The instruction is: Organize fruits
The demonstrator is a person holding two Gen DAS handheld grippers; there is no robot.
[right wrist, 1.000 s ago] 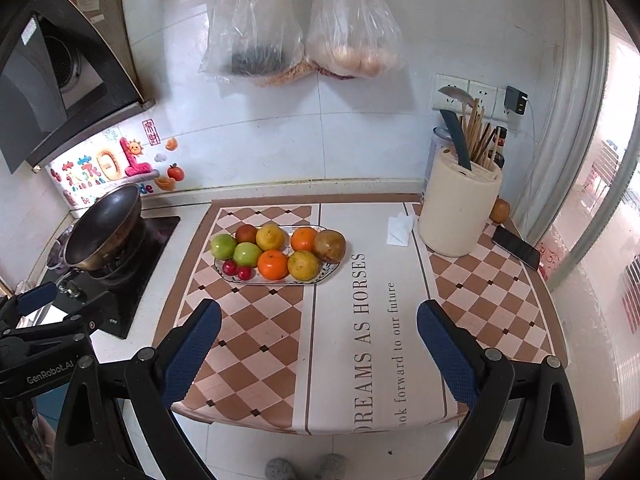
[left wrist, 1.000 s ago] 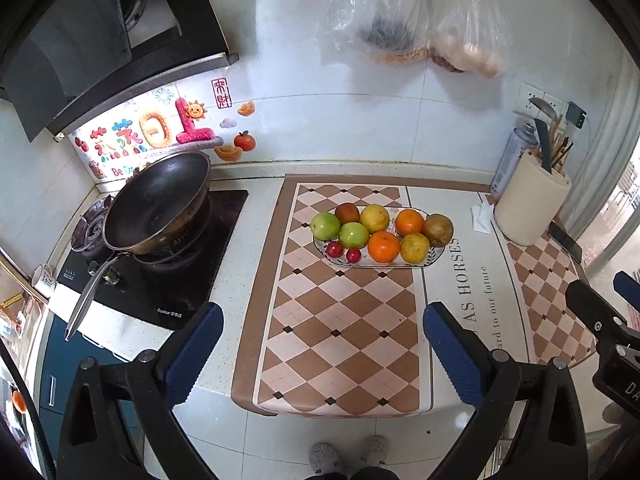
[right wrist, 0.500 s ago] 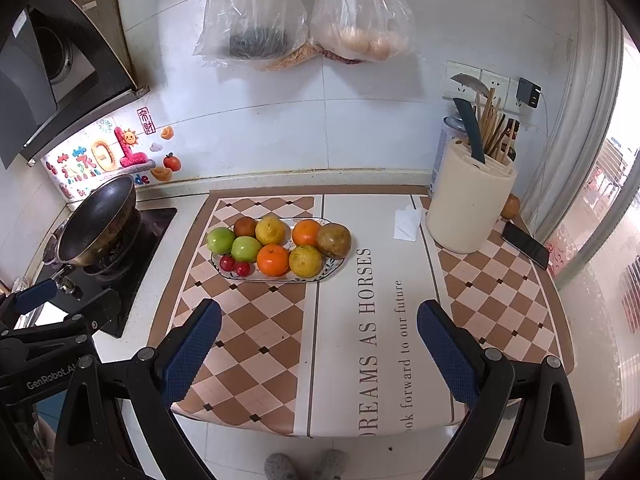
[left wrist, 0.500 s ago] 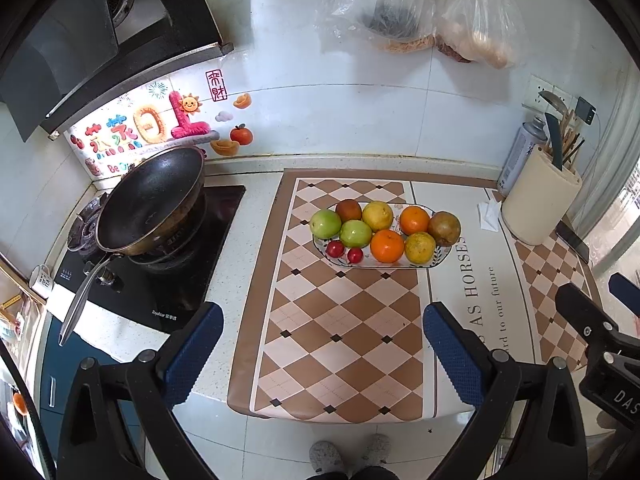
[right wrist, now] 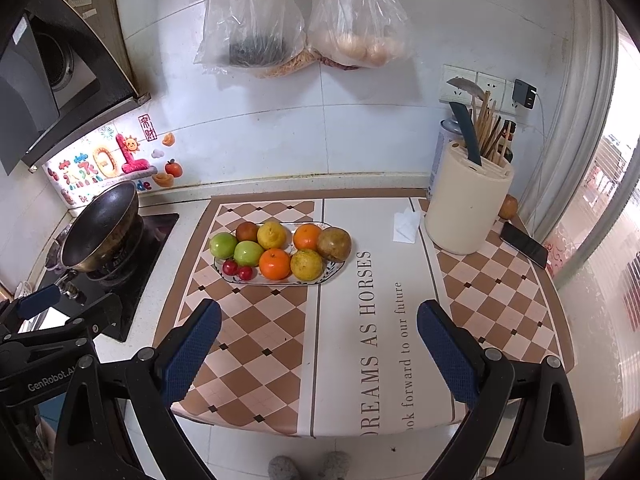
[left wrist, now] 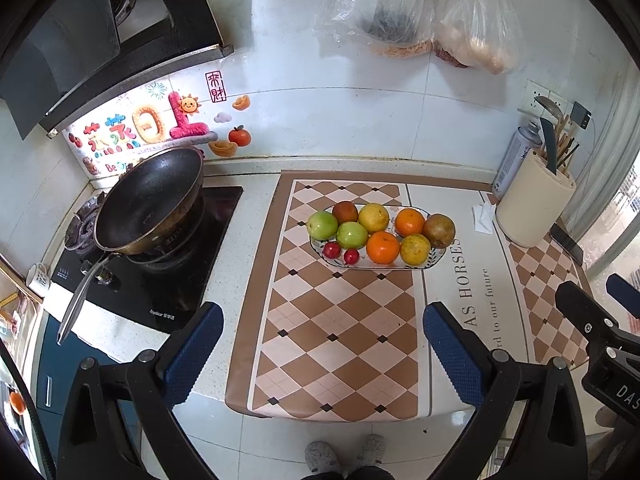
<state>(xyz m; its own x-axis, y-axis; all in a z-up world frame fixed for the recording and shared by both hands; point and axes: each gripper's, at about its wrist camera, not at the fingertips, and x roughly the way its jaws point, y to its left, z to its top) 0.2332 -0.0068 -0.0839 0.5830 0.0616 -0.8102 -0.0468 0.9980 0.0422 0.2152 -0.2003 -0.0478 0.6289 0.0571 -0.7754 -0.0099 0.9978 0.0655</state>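
An oval plate (left wrist: 436,258) (right wrist: 334,272) on the checked counter mat holds several fruits: two green apples (left wrist: 322,225) (right wrist: 223,244), two oranges (left wrist: 383,247) (right wrist: 274,264), yellow citrus (left wrist: 373,218), a brown fruit (left wrist: 439,231) (right wrist: 334,244) and two small red fruits (left wrist: 331,250) (right wrist: 230,267). My left gripper (left wrist: 322,354) is open and empty, well in front of the plate. My right gripper (right wrist: 318,348) is open and empty, in front and right of the plate.
A black wok (left wrist: 150,200) sits on the stove at left. A cream utensil holder (right wrist: 466,204), a folded tissue (right wrist: 406,226) and a phone (right wrist: 523,245) stand at right. Two plastic bags (right wrist: 304,20) hang on the wall.
Both grippers have drifted slightly closer to the counter; the plate sits a little lower in both views. Nothing was grasped or moved.
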